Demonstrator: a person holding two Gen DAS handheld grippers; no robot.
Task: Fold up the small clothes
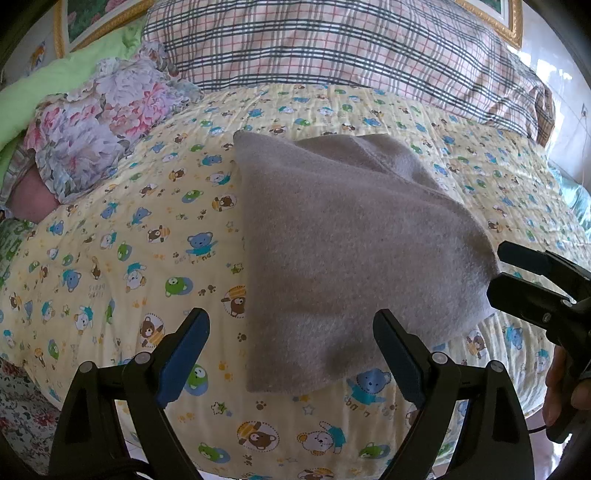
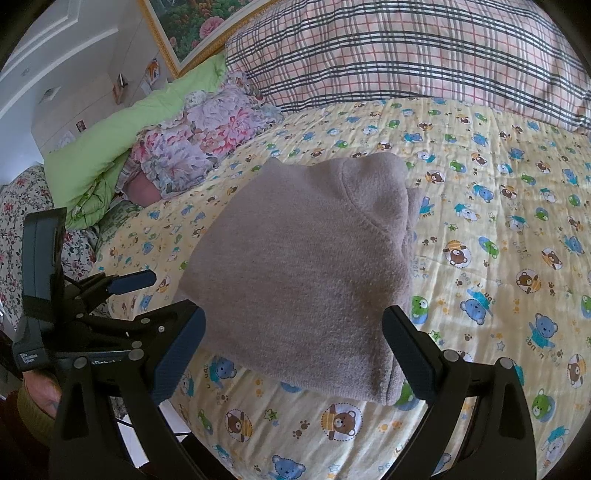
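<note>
A small grey-brown fleece garment (image 1: 343,251) lies folded flat on the yellow bear-print bed cover (image 1: 129,258). It also shows in the right wrist view (image 2: 303,266), with a folded layer on top at its far end. My left gripper (image 1: 291,354) is open and empty, just above the garment's near edge. My right gripper (image 2: 295,350) is open and empty, over the garment's near edge. The right gripper also shows in the left wrist view (image 1: 517,277) at the garment's right edge, and the left gripper shows in the right wrist view (image 2: 125,291) at the left.
A plaid pillow (image 1: 351,48) lies along the head of the bed. A floral cloth (image 1: 103,129) and a green quilt (image 2: 122,144) are bunched at the far left. A gold-framed picture (image 2: 207,22) hangs behind. The bed edge is near the bottom of both views.
</note>
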